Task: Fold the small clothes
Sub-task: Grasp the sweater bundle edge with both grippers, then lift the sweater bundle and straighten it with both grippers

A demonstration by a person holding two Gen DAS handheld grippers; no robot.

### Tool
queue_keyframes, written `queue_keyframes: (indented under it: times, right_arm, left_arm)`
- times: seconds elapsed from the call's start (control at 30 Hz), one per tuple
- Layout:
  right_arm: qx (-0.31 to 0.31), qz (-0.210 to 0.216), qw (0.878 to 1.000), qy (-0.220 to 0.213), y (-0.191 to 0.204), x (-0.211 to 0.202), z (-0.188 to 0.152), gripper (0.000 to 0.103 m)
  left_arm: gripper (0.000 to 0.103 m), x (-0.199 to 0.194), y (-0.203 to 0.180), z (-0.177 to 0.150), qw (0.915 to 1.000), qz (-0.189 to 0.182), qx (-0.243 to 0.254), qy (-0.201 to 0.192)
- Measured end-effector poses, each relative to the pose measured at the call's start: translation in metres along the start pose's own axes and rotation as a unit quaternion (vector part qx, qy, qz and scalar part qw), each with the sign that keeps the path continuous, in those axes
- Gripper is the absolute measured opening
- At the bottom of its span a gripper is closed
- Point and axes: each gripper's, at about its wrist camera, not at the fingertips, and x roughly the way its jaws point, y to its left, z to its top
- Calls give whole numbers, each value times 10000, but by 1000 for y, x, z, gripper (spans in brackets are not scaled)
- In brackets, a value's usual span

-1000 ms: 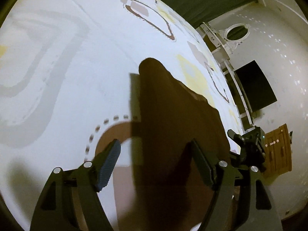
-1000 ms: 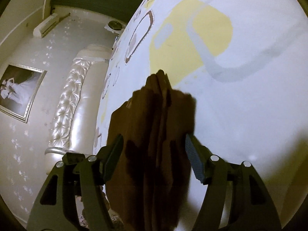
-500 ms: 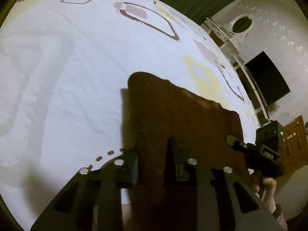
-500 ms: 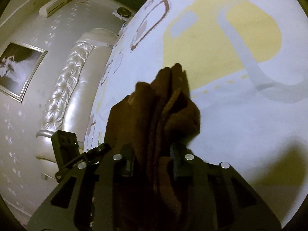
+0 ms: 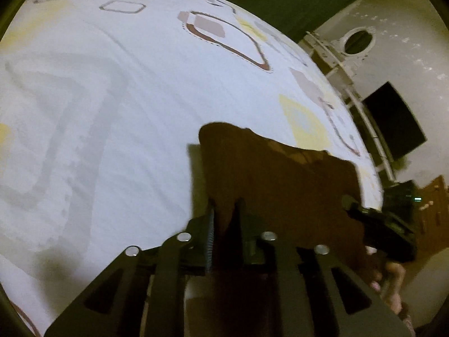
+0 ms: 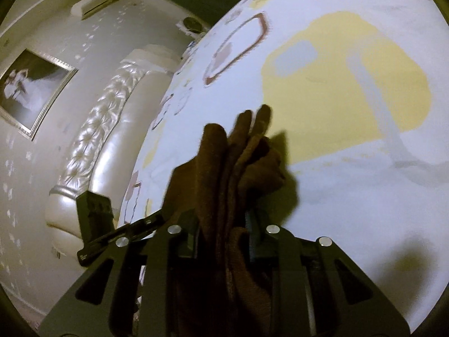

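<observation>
Left gripper (image 5: pixel 224 219): clamped shut on the near edge of the brown cloth (image 5: pixel 269 174), one flat layer pinched between the pads.
Right gripper (image 6: pixel 221 224): closed tight on the same cloth (image 6: pixel 238 163), but here on a bunched wad of several layers standing up between the pads.
Cloth, place: strung between the two grippers, near edge taken up, far edge seemingly lying on the bed sheet (image 5: pixel 112 112), though whether fully down cannot be told.
Cloth, feel: soft, limp, light by the look of it; fuzzy knit surface, likely grippy rather than slippery; nothing fragile.
Cloth, behaviour: sags and creases wherever unsupported; gathers into ridges at the right grip; stays smoother at the left.
Hold points: near corners or the near hem, one grip at each end, so the span between hangs taut.
Right grip, worry: too many layers caught; likely to drag a lump into the fold unless re-taken on a single edge.
Left grip, verdict: clean, shallow bite, good for carrying the edge over.
Next move, judged: lift the near edge and lay it across to the far edge, keeping both ends level.
Risk: uneven pull twisting the cloth, or a layer slipping free of the right wad.
Farther off: patterned sheet all round; padded headboard (image 6: pixel 92 140) beyond the bed in the right view.
</observation>
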Motion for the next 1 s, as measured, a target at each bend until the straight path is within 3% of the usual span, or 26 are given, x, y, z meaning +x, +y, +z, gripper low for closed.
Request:
queue_keyframes:
  times: [0.07, 0.17, 0.23, 0.33, 0.6, 0.8, 0.87, 0.93, 1.0]
  right_arm:
    - [210, 2, 9998, 26, -12, -4, -3, 28]
    - [645, 197, 9977, -12, -30, -18, -11, 49]
    - [723, 306, 9969, -47, -34, -26, -17, 54]
    - [823, 458, 9955, -24, -34, -39, -33, 58]
    - [788, 735, 9938, 292, -20, -47, -77, 69]
    - [569, 633, 9950, 514, -7, -41, -92, 68]
    - [511, 455, 9963, 520, -4, -38, -94, 59]
    - [550, 364, 9962, 575, -6, -35, -96, 42]
    - [666, 354, 9956, 553, -12, -34, -97, 36]
  left_arm:
    - [38, -2, 0, -4, 9998, -200, -50, 81]
    - [47, -10, 2, -18, 9991, -397, 7, 129]
    - [53, -14, 2, -29, 9982, -565, -15, 221]
    - [57, -18, 2, -47, 9957, -831, -110, 396]
    - [61, -17, -13, -75, 9939, -955, -111, 544]
    - [58, -13, -30, -81, 9978, -521, 220, 341]
    - [55, -13, -30, -84, 9982, -452, 222, 319]
    - [51, -10, -30, -83, 9985, -406, 196, 314]
    - [47, -9, -30, -83, 9987, -353, 191, 313]
